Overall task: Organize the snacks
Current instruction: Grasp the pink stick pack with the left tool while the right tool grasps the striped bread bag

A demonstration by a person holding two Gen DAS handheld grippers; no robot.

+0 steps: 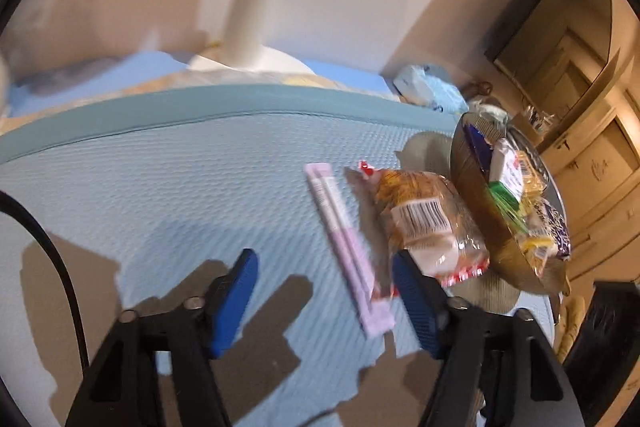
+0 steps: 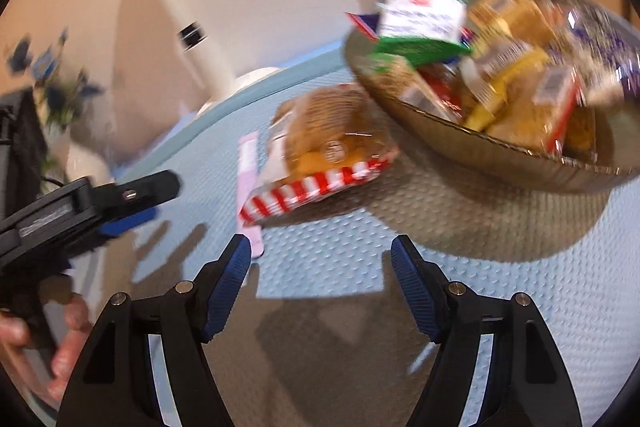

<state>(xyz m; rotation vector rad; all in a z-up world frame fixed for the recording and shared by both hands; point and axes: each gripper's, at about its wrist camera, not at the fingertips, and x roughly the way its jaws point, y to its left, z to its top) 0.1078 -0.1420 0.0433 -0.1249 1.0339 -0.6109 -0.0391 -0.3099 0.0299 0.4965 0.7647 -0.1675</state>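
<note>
— Start with the big thing: where does everything sit?

— On the tabletop (image 1: 168, 187), under a pale blue textured cover. The bowl (image 2: 460, 131) stands at its right side, already heaped with snack packets. Two things lie loose beside it: the bread packet (image 1: 424, 223), clear wrap with red-and-white striped ends, and the pink stick pack (image 1: 344, 247), long and thin.

— How do those two lie against each other?

— Side by side, touching or nearly so. The bread packet is between the stick pack and the bowl, with its far end just beside the bowl's wall. Both run lengthwise away from the person, leaning a little left at the far end in the left wrist view.

— And which tongs are nearer?

— The left tongs (image 1: 324, 299), I'd say. They hang over the cover with the near end of the stick pack between the two blue pads, closer to the right one, and the near striped end of the bread packet is just behind that right pad. The jaws stand about half apart, empty, pressing on nothing.

— The right tongs (image 2: 320, 287)?

— Also about half apart and empty, above bare cover. The loose packets lie ahead and slightly left of them; the bowl is ahead to the right.

— So what does the next pick turn on?

— My guess: the stick pack's long axis runs along the left tongs' reach, so closing across its narrow width should suit.
</note>
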